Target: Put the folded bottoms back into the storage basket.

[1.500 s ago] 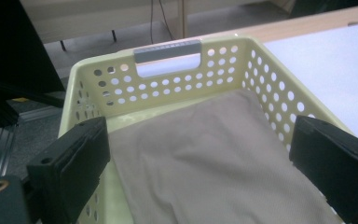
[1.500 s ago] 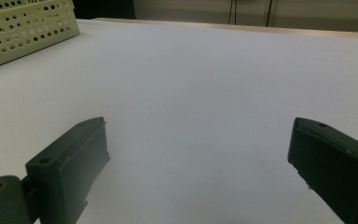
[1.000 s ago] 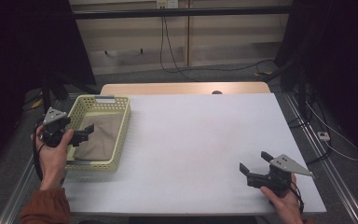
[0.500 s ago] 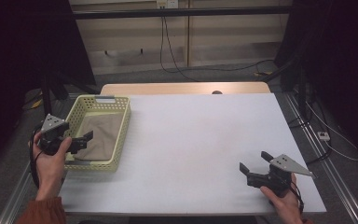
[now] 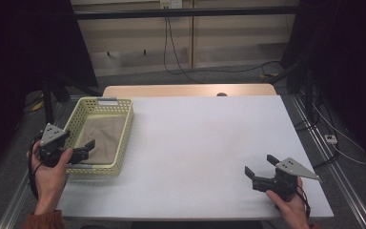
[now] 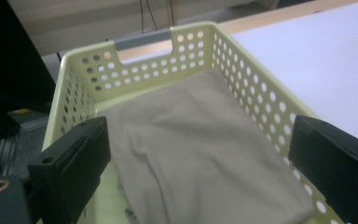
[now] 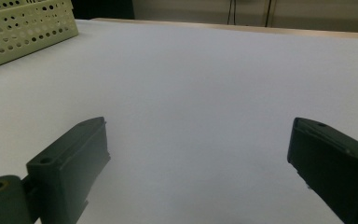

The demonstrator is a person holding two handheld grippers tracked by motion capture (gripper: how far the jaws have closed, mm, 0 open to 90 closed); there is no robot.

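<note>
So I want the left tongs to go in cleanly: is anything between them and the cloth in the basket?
Nothing visible. The left tongs stand open over the basket's near end, and the cloth lies uncovered inside.

You have a big white bench (image 5: 205, 143) in front of you. Behind it sits a wooden board (image 5: 186, 90). Black cables (image 5: 181, 57) hang down the back wall, and a white plug (image 5: 330, 139) lies on the floor.

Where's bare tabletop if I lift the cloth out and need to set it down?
The white table is bare from the yellow basket across to the right gripper, both jaws open. The crowded spot is the basket: the beige cloth covers its floor, with the open left gripper at its near rim.
</note>
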